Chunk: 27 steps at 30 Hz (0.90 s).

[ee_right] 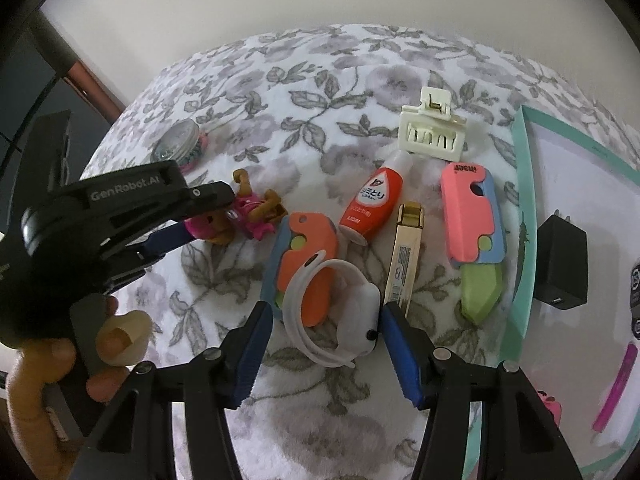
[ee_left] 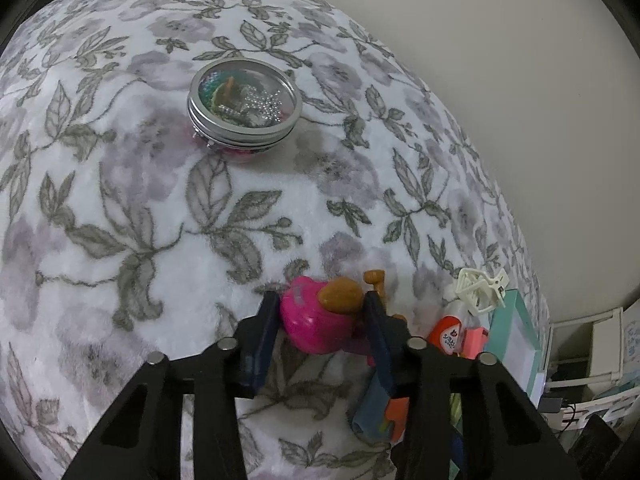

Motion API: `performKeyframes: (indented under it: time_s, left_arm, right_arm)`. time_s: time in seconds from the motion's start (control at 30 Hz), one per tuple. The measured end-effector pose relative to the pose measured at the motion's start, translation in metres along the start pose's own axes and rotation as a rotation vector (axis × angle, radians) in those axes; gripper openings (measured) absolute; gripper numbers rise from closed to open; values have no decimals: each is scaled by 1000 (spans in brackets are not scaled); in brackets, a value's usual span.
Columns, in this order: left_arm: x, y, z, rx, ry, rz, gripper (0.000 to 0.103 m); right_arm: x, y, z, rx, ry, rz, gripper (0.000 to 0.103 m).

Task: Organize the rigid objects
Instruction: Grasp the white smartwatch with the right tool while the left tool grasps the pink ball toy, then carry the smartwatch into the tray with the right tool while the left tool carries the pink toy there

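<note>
Two grippers work over the floral blanket [ee_right: 320, 80]. Left gripper [ee_left: 320, 316] pinches the pink toy dog [ee_left: 316, 320] by its rounded head; it may squirt free. Right gripper [ee_right: 324, 320] stands spread around the white strap [ee_right: 340, 312], untouched; closing could snag the orange folding toy [ee_right: 308, 264] beneath.

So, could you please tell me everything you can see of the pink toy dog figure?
The pink toy dog figure is glossy hard plastic: a brown body in a bright pink suit and rounded pink helmet, with brown ears and paws. It lies on its side on the floral blanket, beside the orange folding toy. Its head sits between the left gripper's blue fingers, which stand close on either side; whether they press it cannot be told.
</note>
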<state>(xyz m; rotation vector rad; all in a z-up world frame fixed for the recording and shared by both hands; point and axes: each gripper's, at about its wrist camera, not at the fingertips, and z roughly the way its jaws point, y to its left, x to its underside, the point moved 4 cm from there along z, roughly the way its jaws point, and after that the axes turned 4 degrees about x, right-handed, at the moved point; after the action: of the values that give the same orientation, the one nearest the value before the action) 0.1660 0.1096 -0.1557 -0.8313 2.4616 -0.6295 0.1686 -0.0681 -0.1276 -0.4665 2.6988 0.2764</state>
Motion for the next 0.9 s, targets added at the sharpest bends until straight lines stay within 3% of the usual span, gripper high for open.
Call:
performKeyframes:
  time_s: [0.3,0.9]
  left_arm:
    - [-2,9,-8,-21,28,-60,42]
    - [-25,-5,-63,42,-82,-60,41]
  right_arm:
    - [0,1,1,32,-33,-28,54]
    - [-17,-13,-42,-44,-113,43,53]
